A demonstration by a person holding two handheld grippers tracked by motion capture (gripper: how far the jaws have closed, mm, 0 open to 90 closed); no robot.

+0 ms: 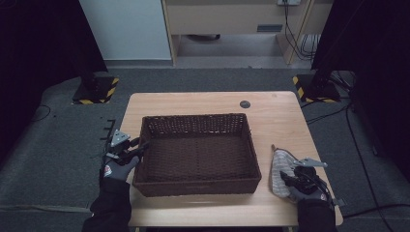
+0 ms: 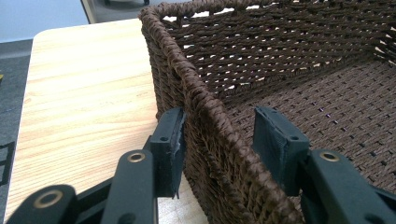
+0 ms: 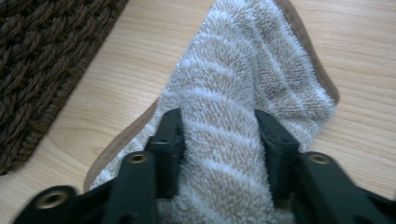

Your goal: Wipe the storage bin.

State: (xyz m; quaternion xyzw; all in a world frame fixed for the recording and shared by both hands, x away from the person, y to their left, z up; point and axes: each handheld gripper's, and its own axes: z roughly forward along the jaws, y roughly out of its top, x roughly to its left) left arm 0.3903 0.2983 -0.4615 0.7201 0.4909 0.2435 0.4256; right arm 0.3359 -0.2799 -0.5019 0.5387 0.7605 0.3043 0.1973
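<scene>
A: Where is the left gripper [image 1: 140, 146] right now?

B: At the left wall of the brown woven basket [image 1: 198, 188], near its front corner. In the left gripper view its jaws straddle the braided rim [image 2: 205, 100]: one jaw is outside, touching the wall, and the other is inside the basket with a clear gap to the weave. So the jaws are parted wide around the wall and not clamped on it.

A: And the basket itself?

B: It sits in the middle of the light wooden table [image 1: 275, 108], long sides running left to right, nothing inside it that I can see.

A: What about the right gripper [image 1: 286, 179]?

B: It is down at the striped beige towel [image 1: 279, 166], which lies bunched on the table just to the right of the basket, near the front edge. In the right gripper view a raised fold of the towel [image 3: 243, 93] runs up between the two jaws, and both press against the terry cloth. The jaws have closed on that fold as far as its thickness allows.

A: Is the towel lifted?

B: I cannot tell; its far end lies on the wood.
</scene>
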